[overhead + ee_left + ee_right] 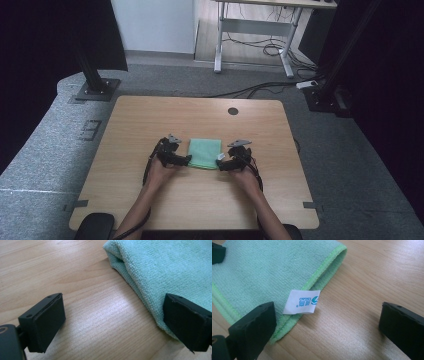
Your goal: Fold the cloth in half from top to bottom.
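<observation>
The green cloth [205,153] lies folded flat at the middle of the wooden surface [135,120], its near edge toward you, and you have brought one gripper to each near corner, which I judge to be a set-up for pinching both corners at once and lifting or folding the cloth evenly. Your left gripper [184,160] stands released, jaws wide apart: in the left gripper view one jaw overlaps the folded edge of the cloth [160,267] while the other sits over bare wood, so the edge lies between them, not yet grasped. Your right gripper [221,162] is likewise released; in the right gripper view the hemmed corner and its white label [302,301] lie just beside one jaw, the other jaw well apart over the wood.
</observation>
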`<state>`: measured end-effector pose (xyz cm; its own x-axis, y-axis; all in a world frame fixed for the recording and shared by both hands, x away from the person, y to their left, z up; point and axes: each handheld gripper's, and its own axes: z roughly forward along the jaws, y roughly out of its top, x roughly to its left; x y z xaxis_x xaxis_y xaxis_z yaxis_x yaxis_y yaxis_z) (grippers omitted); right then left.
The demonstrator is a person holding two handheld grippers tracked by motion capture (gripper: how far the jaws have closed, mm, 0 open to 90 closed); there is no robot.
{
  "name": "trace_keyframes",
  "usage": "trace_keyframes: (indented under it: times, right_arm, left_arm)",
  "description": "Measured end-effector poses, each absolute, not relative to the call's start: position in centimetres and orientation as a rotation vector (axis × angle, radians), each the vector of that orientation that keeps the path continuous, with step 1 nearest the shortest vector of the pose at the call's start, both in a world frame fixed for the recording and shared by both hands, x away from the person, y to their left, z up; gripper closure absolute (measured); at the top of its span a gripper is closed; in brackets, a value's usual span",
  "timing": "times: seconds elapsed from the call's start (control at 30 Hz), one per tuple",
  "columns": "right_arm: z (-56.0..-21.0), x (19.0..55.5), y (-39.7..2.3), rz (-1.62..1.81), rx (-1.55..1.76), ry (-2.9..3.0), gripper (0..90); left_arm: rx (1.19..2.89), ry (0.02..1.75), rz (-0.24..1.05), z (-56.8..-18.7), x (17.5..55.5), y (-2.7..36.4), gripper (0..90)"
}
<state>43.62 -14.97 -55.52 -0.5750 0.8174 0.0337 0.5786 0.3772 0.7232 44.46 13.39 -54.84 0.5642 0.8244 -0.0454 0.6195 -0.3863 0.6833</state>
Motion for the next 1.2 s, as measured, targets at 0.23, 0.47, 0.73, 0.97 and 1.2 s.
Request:
trace_keyframes:
  times: [0.23, 0.47, 0.73, 0.97, 1.2]
  right_arm:
    - [-55.5, 43.6, -15.0, 1.021, 1.224, 2.306, 1.3]
    - [-55.4, 43.4, -15.1, 1.064, 1.212, 2.315, 7.0]
    - [-54.8, 43.1, -15.3, 1.077, 1.204, 2.347, 13.3]
    - [-53.9, 42.4, -15.5, 1.092, 1.176, 2.348, 13.2]
    - [-53.0, 41.6, -16.1, 1.088, 1.141, 2.378, 12.2]
  left_arm:
    - [2.129, 1.149, 0.392, -54.8, 44.4, 13.4, 5.7]
    - [2.12, 1.143, 0.376, -54.8, 44.4, 13.6, 5.3]
    - [2.102, 1.116, 0.358, -53.9, 43.8, 13.6, 4.3]
    - [2.109, 1.055, 0.371, -52.3, 42.7, 13.9, 3.2]
    - [2.142, 1.017, 0.366, -51.8, 41.4, 14.4, 2.2]
